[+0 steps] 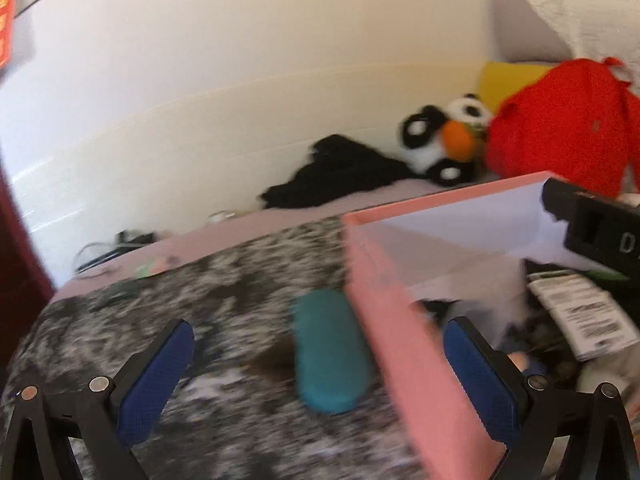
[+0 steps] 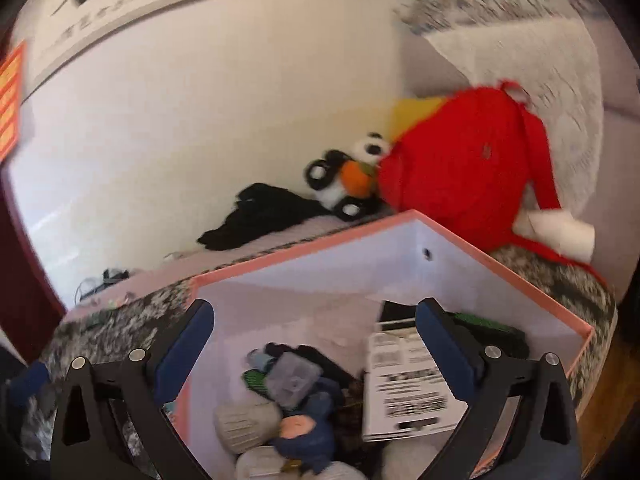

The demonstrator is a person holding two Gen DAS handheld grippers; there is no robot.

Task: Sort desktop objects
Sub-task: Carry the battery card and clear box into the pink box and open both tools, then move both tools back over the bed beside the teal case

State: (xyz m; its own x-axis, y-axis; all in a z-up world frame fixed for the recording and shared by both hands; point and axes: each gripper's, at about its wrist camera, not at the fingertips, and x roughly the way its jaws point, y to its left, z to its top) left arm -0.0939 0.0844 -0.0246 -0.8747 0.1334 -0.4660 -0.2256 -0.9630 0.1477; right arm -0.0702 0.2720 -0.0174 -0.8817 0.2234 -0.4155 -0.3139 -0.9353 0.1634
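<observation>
A teal oblong case with rounded ends lies on a mottled grey-and-white fuzzy cover, just beside the outer left wall of an open pink cardboard box with a pale interior. In the left wrist view the case sits between the two blue-padded fingers of the left gripper, whose jaws stand wide apart and hold nothing; its right finger reaches over the box wall. The view is blurred.

The box rests on the same fuzzy cover. From the right wrist view, the pink box holds a jumble at its near end: a small clear plastic case, a navy plush figure with a pink face, pale grey knitted items, and a white printed booklet with black barcode-like marks leaning against the right side. Dark green and black items lie behind the booklet. The right gripper hangs above these contents with its jaws wide and empty.

Beyond the far edge of the cover, on a lilac surface against a white wall, lie a crumpled black cloth, a black-and-white panda plush holding an orange ball, and a large red fabric bag with a yellow cushion behind it. A white roll lies by the bag at the cover's right edge.
</observation>
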